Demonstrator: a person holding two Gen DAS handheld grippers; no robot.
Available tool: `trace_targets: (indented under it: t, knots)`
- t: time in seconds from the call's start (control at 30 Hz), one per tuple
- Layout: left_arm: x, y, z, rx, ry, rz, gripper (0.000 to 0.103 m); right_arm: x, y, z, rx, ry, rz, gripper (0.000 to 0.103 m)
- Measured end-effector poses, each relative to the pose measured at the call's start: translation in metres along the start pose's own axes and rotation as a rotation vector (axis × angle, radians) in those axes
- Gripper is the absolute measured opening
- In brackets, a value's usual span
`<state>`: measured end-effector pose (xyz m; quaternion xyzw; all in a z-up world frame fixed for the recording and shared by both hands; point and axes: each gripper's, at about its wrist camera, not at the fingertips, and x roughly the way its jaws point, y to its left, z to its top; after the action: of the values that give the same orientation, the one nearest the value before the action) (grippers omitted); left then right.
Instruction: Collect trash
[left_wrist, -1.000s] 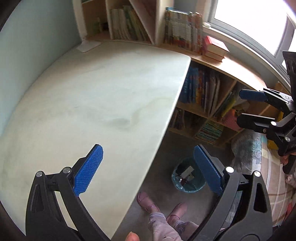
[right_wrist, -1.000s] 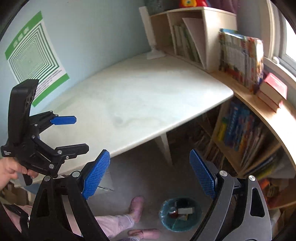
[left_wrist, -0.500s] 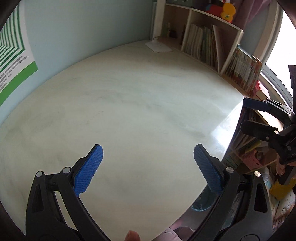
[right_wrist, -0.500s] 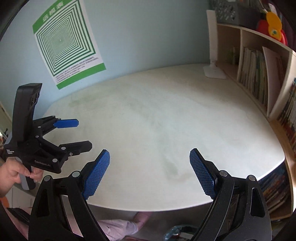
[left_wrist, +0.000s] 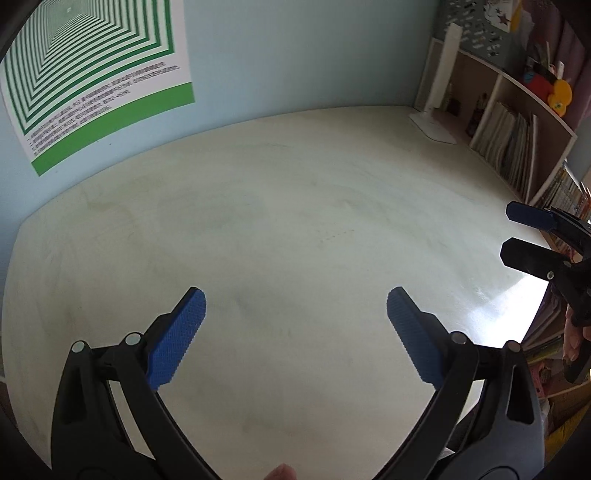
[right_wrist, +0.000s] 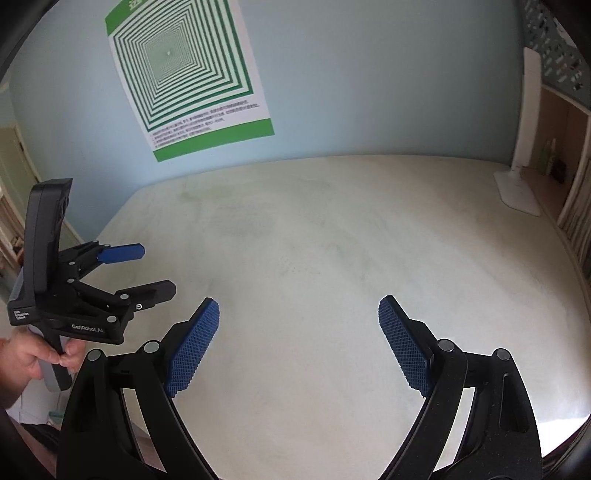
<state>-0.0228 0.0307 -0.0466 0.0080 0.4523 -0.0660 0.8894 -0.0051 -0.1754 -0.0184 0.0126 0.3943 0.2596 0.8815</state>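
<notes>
Both the left gripper (left_wrist: 295, 332) and right gripper (right_wrist: 299, 343) are hovering with fingers spread and empty over the pale surface (left_wrist: 295, 221), while only the left wrist view is showing bookshelves (left_wrist: 517, 147).

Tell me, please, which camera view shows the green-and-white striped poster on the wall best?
The right wrist view: the poster appears almost whole there, with its nested squares and green bottom band, above the table. The left wrist view catches only its lower right part, cut off at the picture's top-left corner.
</notes>
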Motion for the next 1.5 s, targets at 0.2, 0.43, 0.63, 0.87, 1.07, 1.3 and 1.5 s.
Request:
trace_targets:
  t: [0.2,0.43,0.63,0.87,1.07,1.3,1.5]
  knots:
    - [-0.011,0.021,-0.002,-0.060,-0.051,0.094,0.096,0.024,0.021,0.017,-0.084,0.029,0.076,0.088]
    - [-0.019,0.034,-0.005,-0.156,-0.072,0.181,0.096,0.037,0.027,0.038,-0.145,0.037,0.135,0.088]
    - [-0.017,0.034,-0.007,-0.201,-0.081,0.220,0.096,0.044,0.021,0.049,-0.145,0.046,0.134,0.088]
    - [-0.016,0.031,-0.007,-0.232,-0.094,0.238,0.096,0.051,0.013,0.048,-0.135,0.066,0.140,0.088]
    - [-0.014,0.031,-0.005,-0.246,-0.090,0.244,0.096,0.051,0.009,0.045,-0.148,0.079,0.149,0.088]
    - [-0.012,0.034,-0.001,-0.253,-0.083,0.253,0.096,0.053,0.000,0.049,-0.128,0.074,0.150,0.088]
    - [-0.011,0.036,0.003,-0.252,-0.081,0.258,0.096,0.057,-0.004,0.052,-0.119,0.068,0.147,0.088]
